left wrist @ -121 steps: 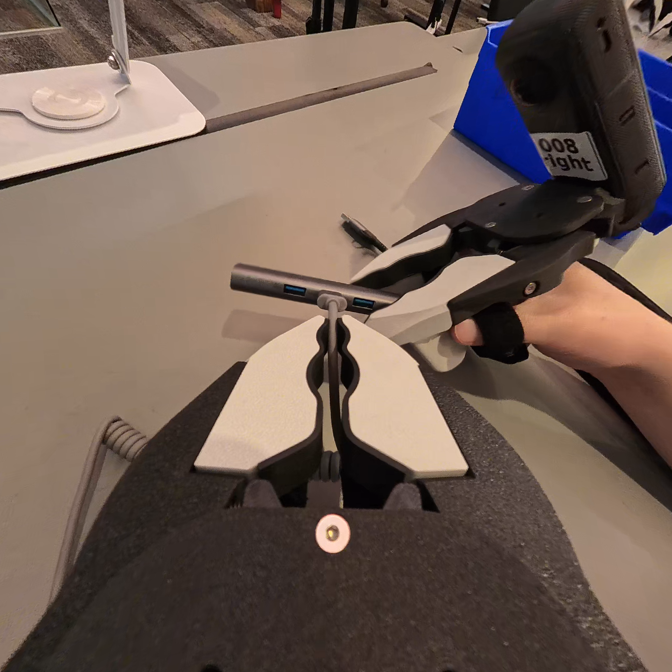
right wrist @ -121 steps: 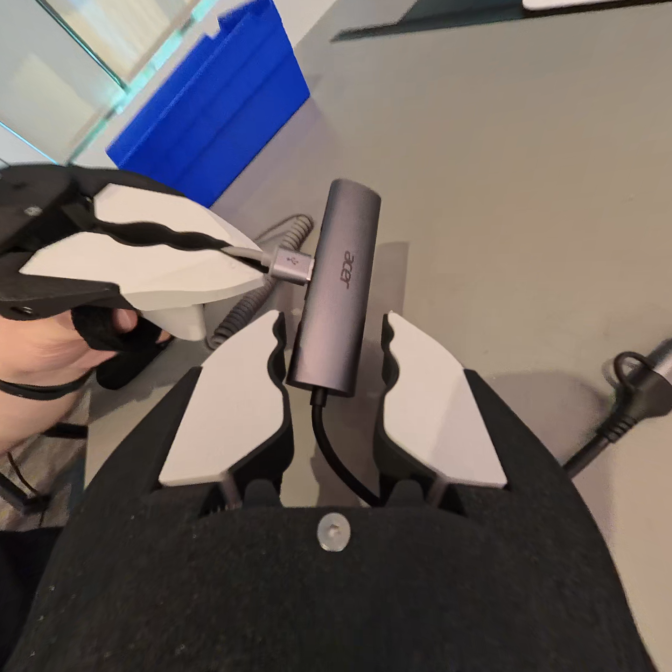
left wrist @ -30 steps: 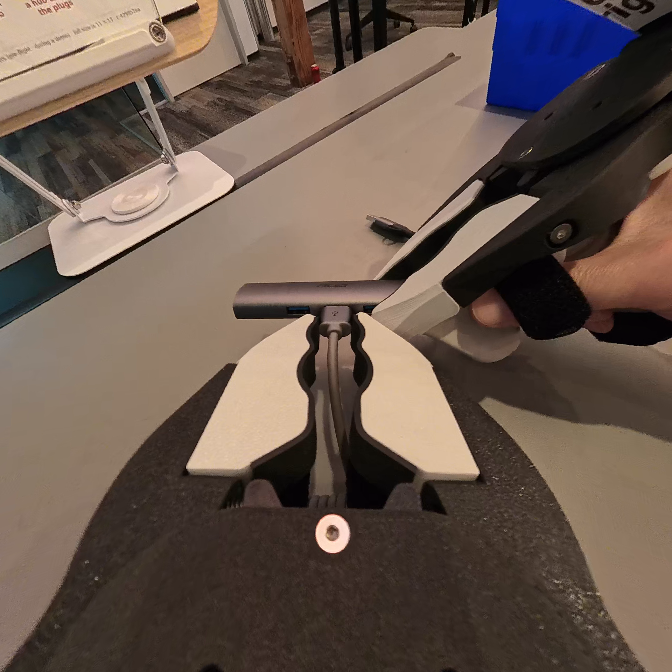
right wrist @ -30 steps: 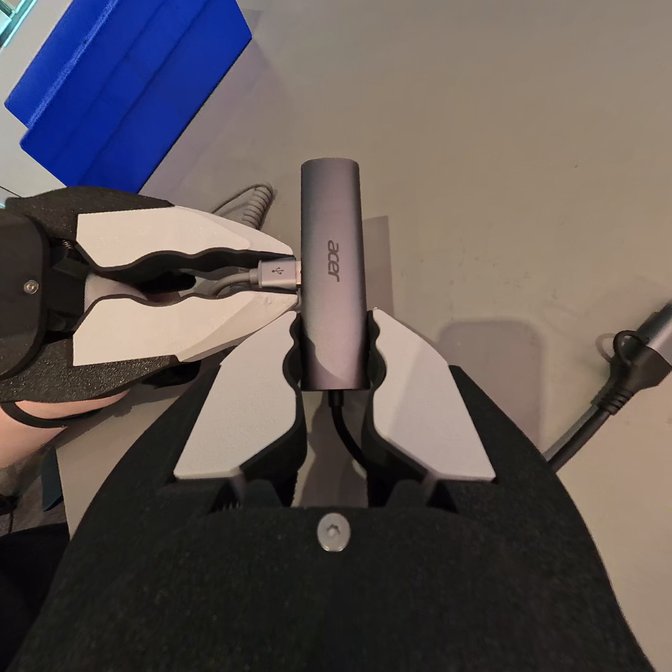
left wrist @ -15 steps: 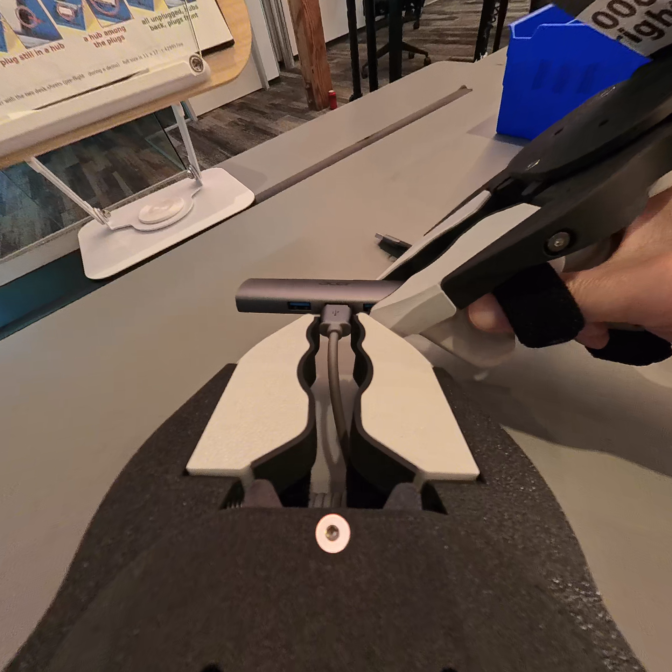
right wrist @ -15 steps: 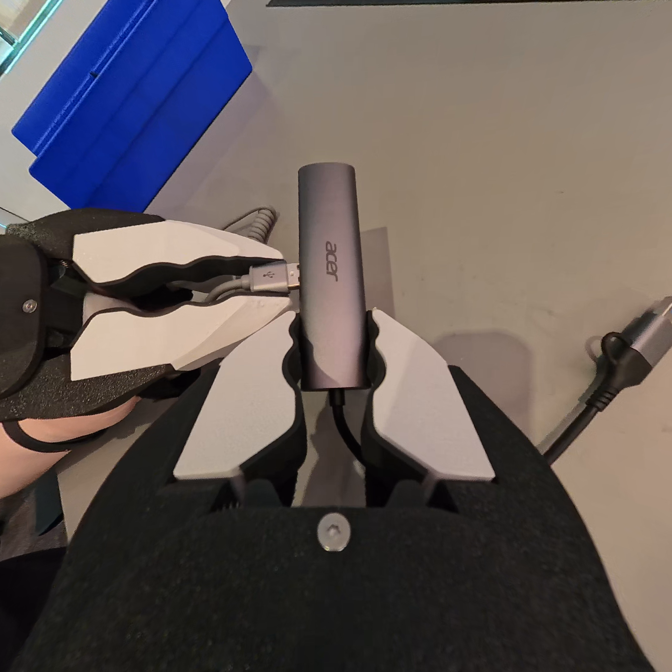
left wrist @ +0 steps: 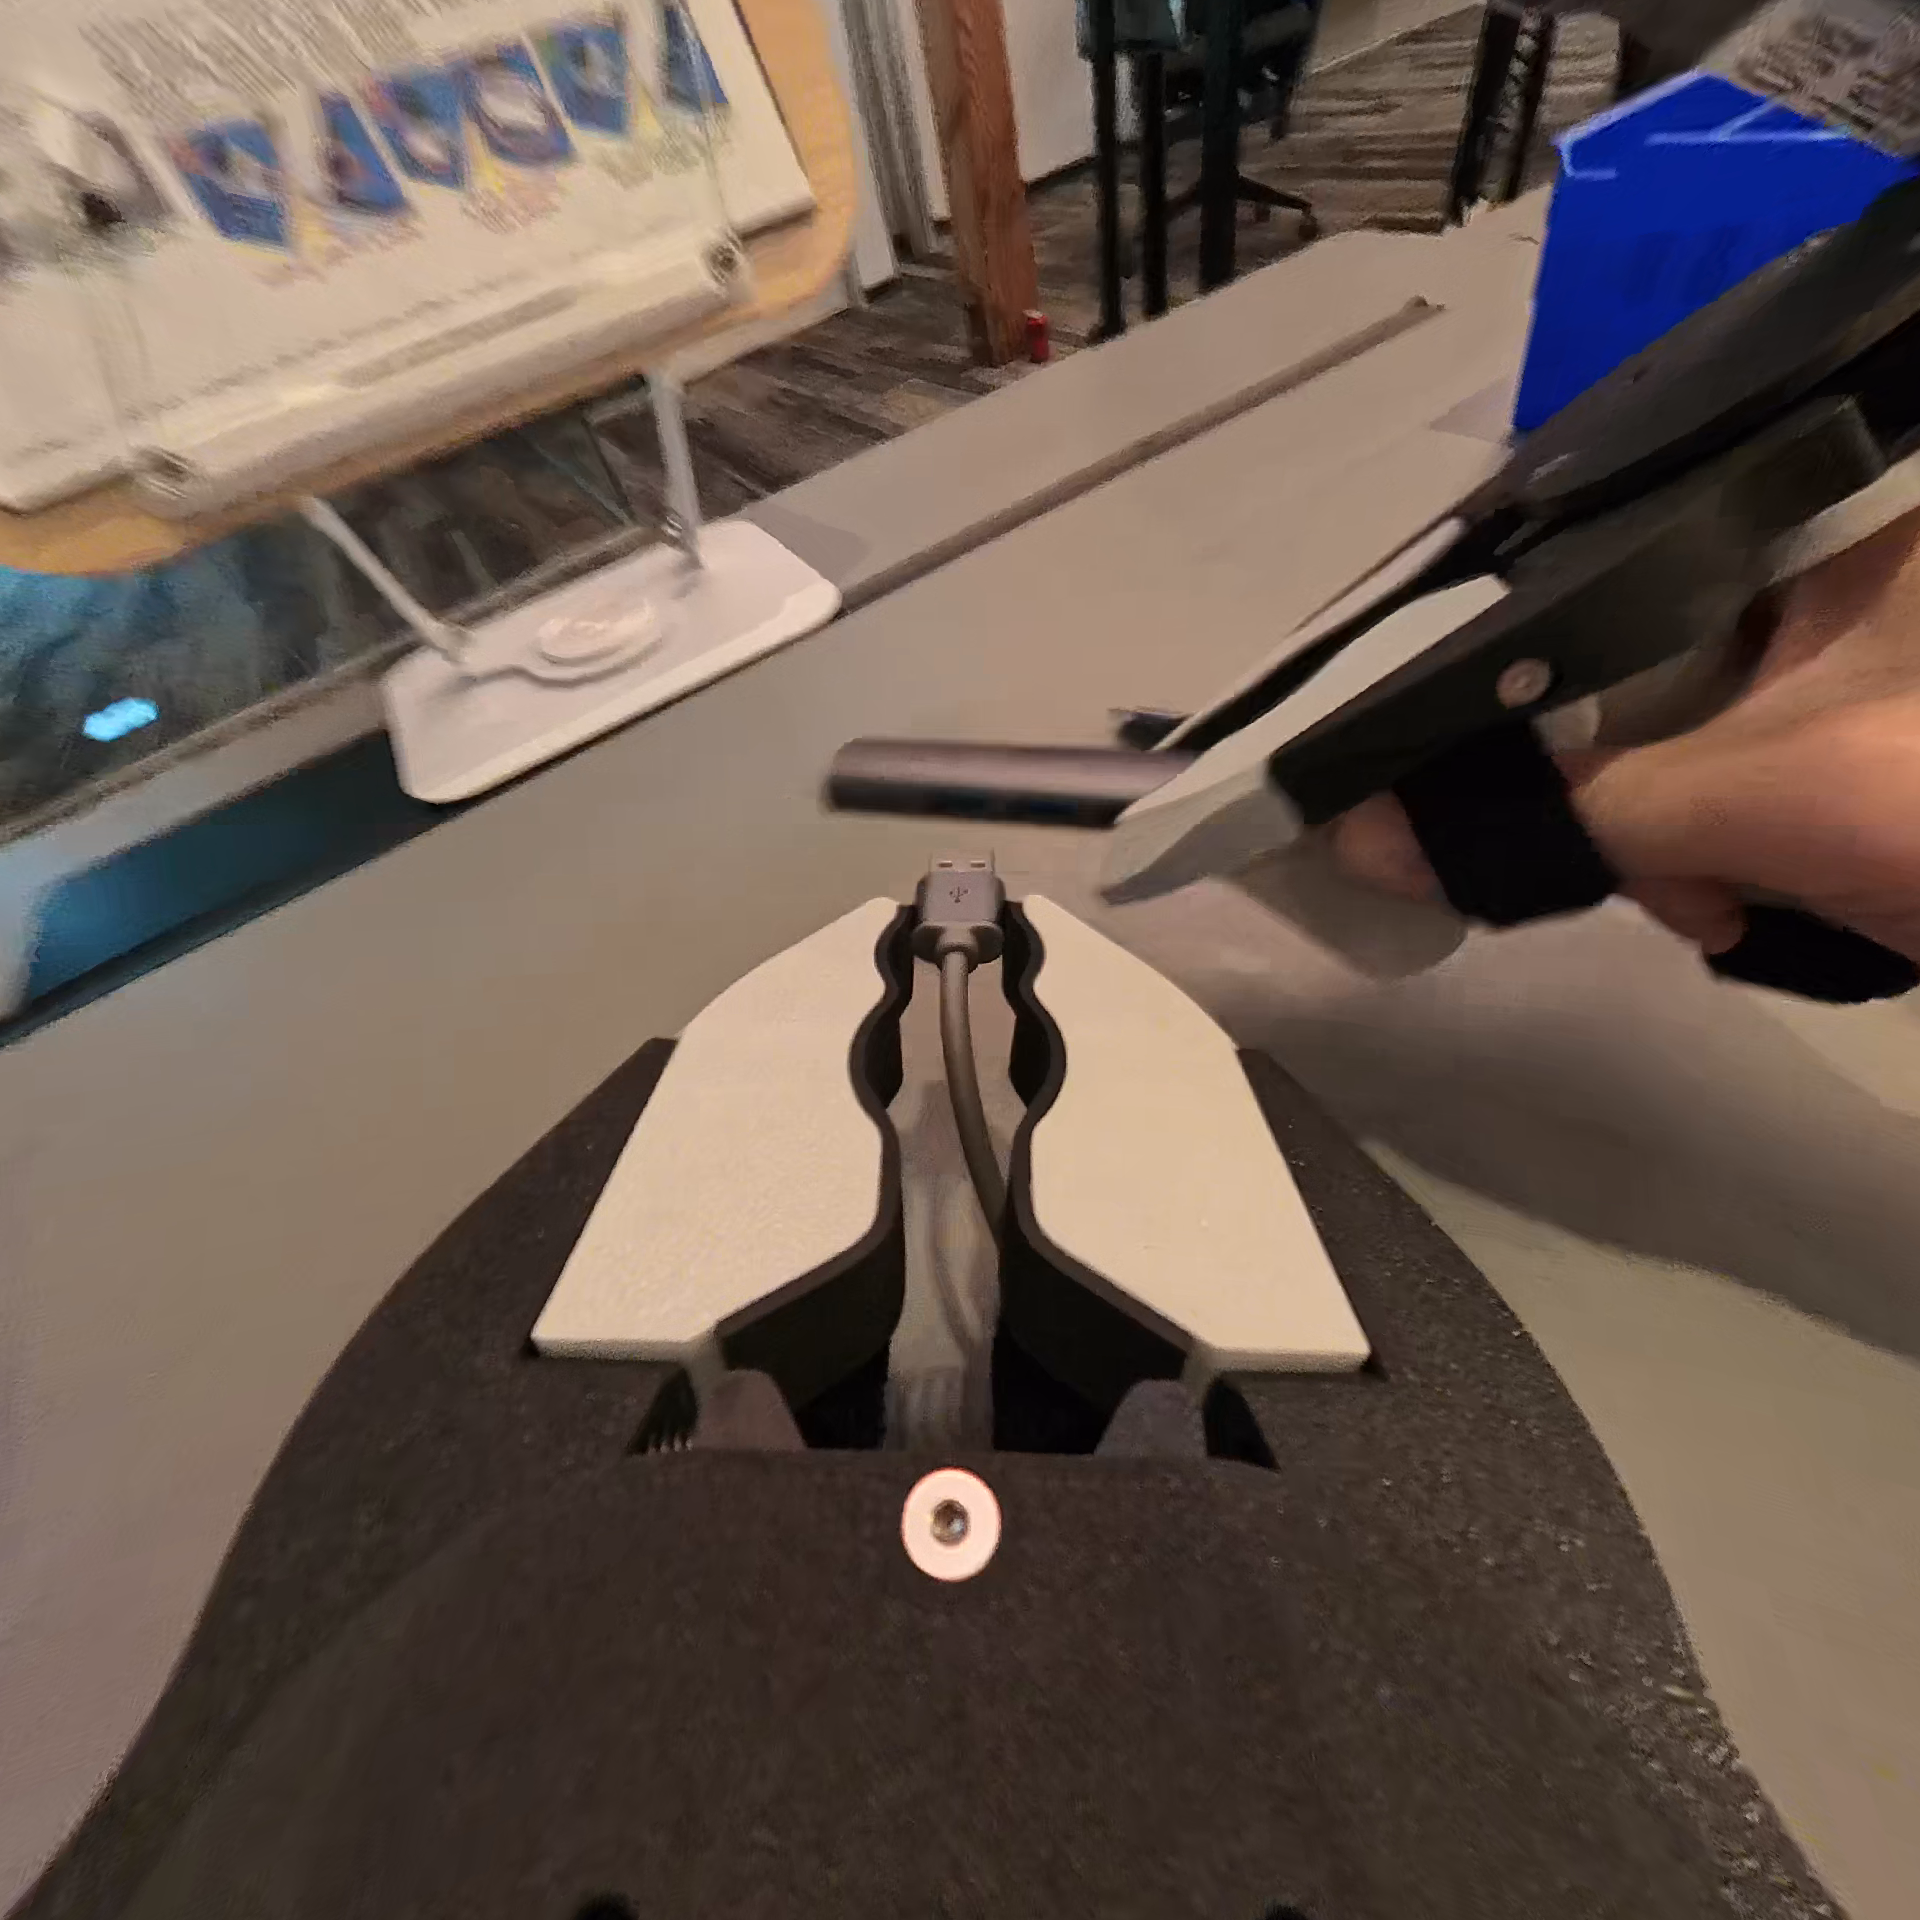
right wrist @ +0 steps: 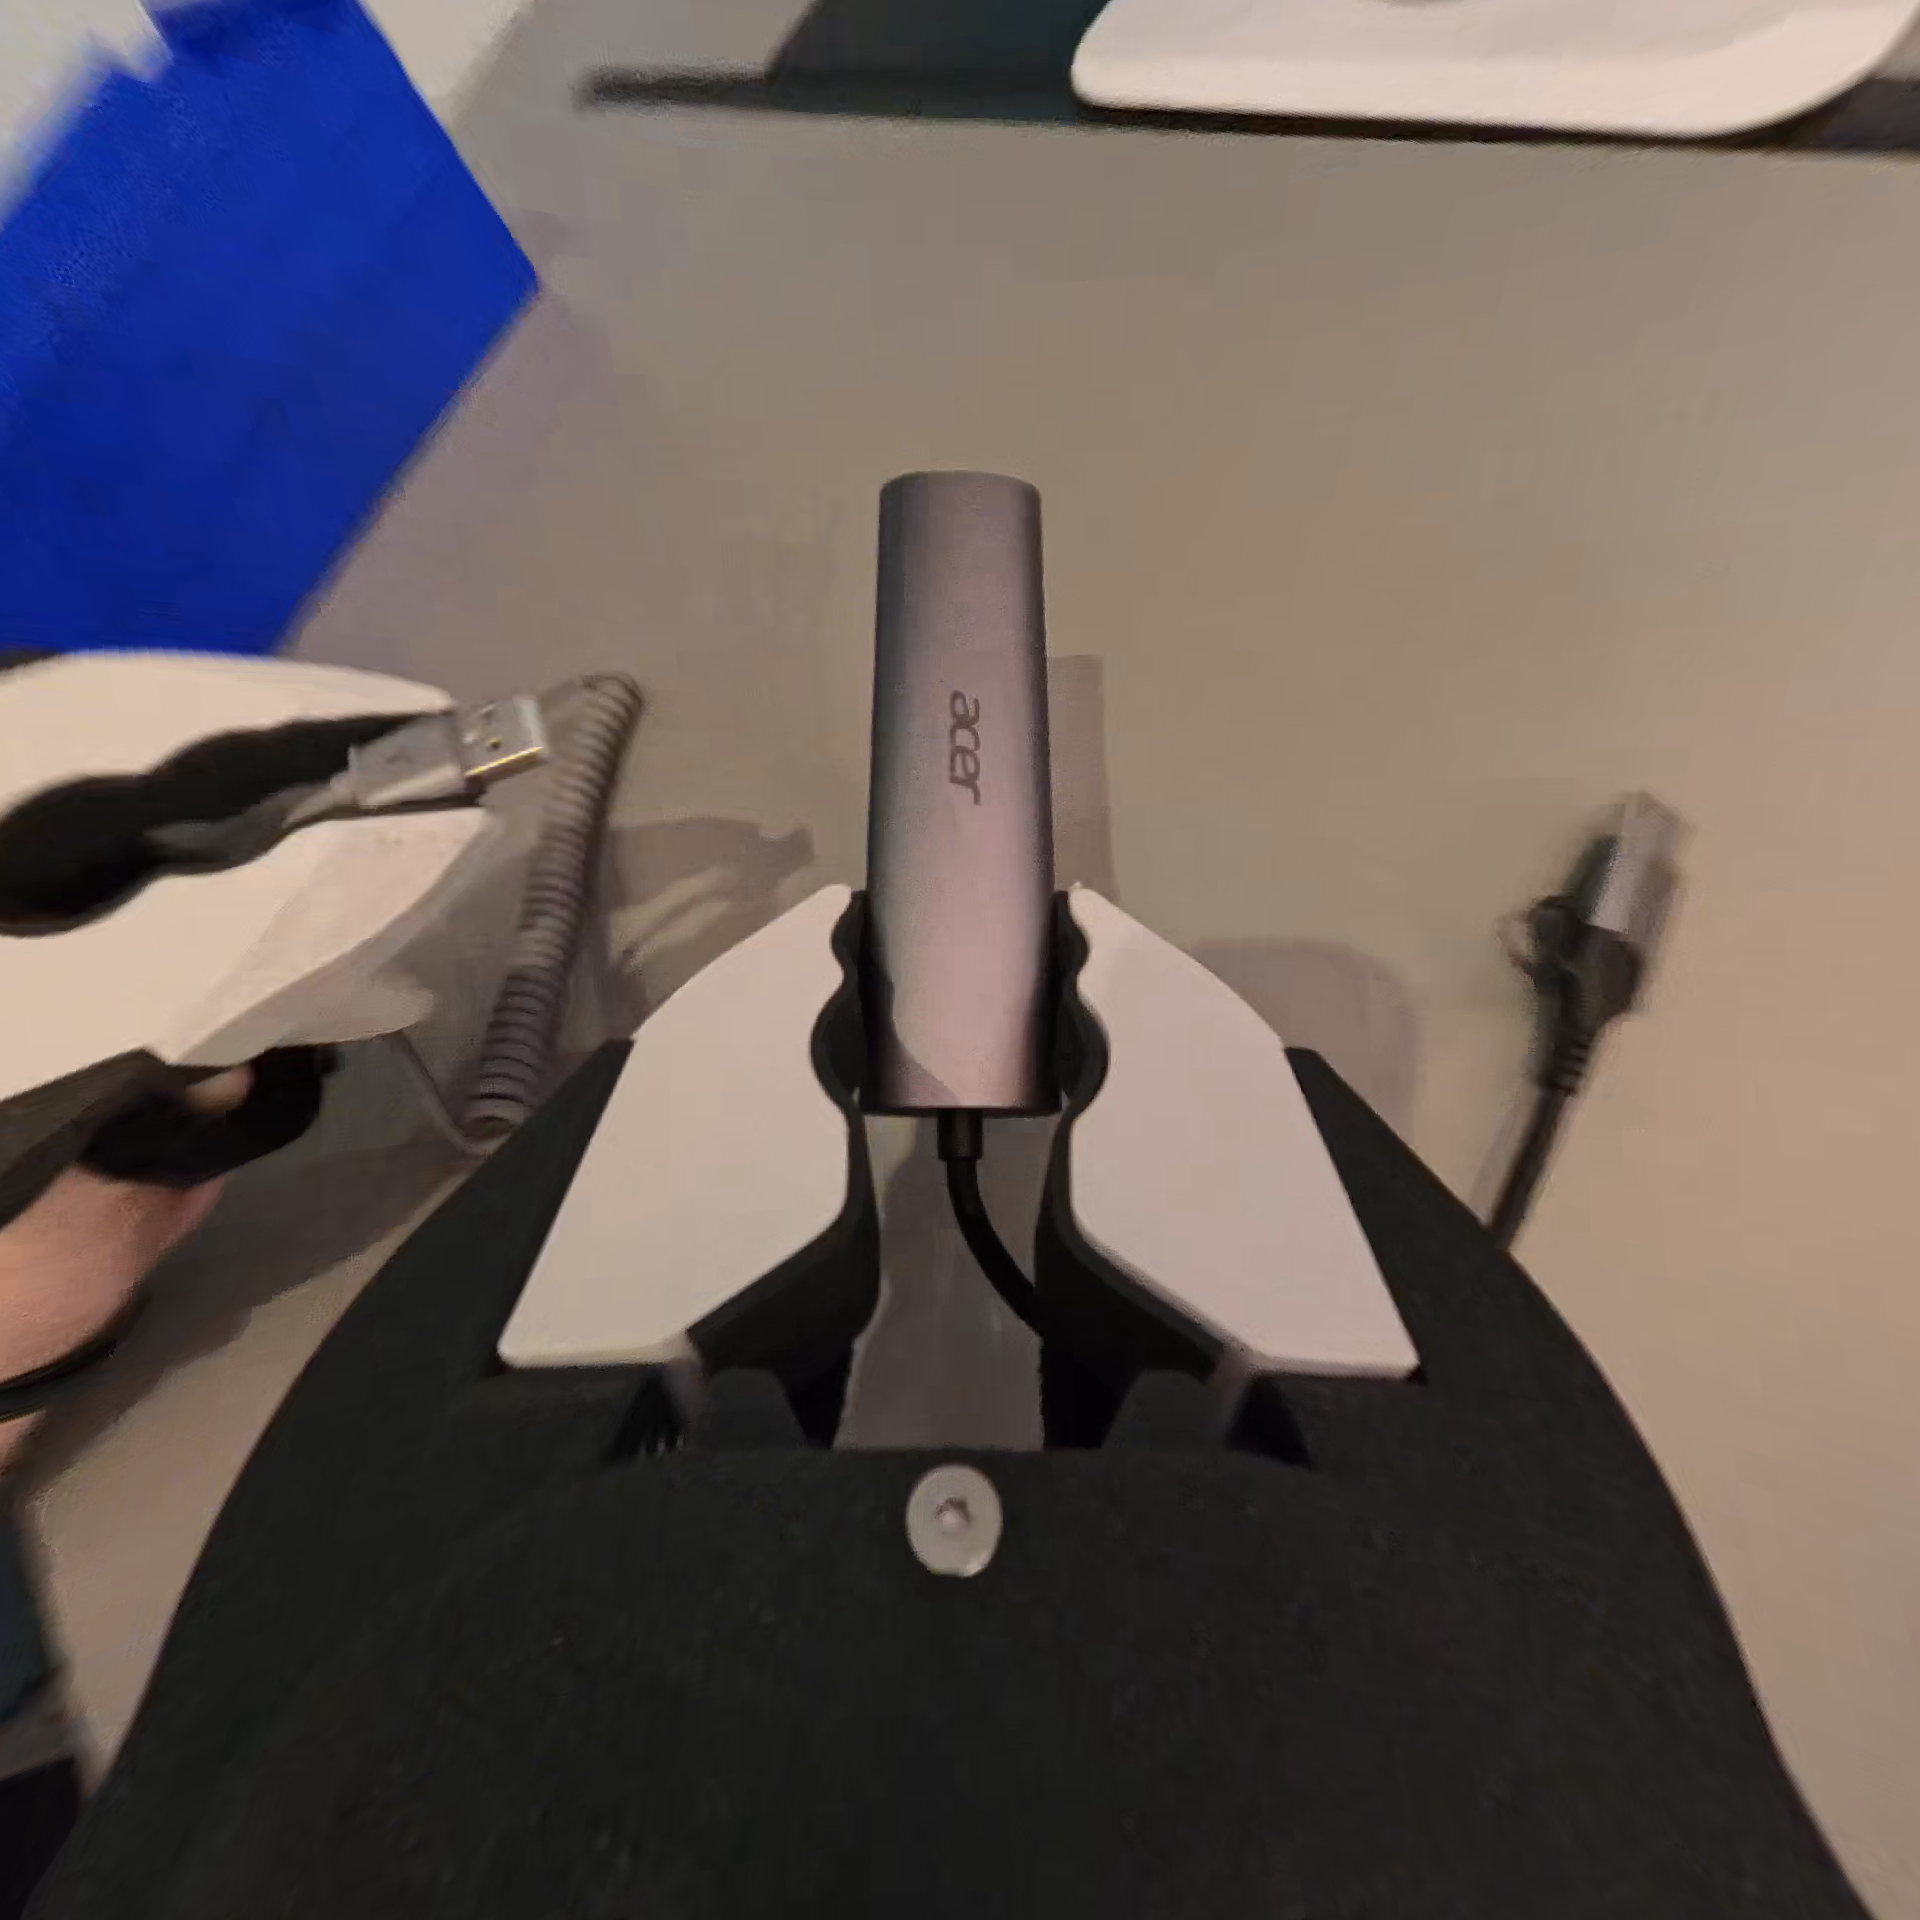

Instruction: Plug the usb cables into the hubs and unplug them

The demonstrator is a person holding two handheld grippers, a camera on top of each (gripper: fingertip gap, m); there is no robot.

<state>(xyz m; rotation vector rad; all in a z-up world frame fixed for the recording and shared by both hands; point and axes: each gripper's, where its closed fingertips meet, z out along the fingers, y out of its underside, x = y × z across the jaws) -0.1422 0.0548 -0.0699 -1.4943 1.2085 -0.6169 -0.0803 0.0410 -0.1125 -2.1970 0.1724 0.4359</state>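
Note:
My left gripper is shut on a grey USB plug; its metal tip sticks out past the fingertips, free of the hub. My right gripper is shut on the near end of a grey bar-shaped USB hub, held above the grey table. In the left wrist view the hub hangs a short way beyond the plug, gripped from the right by the right gripper. In the right wrist view the left gripper holds the plug left of the hub, clear of it. The plug's coiled grey cable lies below.
A blue bin stands at the table's far side. A white stand base carries a sign board at the back left. A second black cable with a grey plug lies on the table right of the hub. A person's hand holds the right gripper.
The plug was seated in the hub's side port half a second ago. It has now come out, and the left gripper with the plug and the hub have moved apart.

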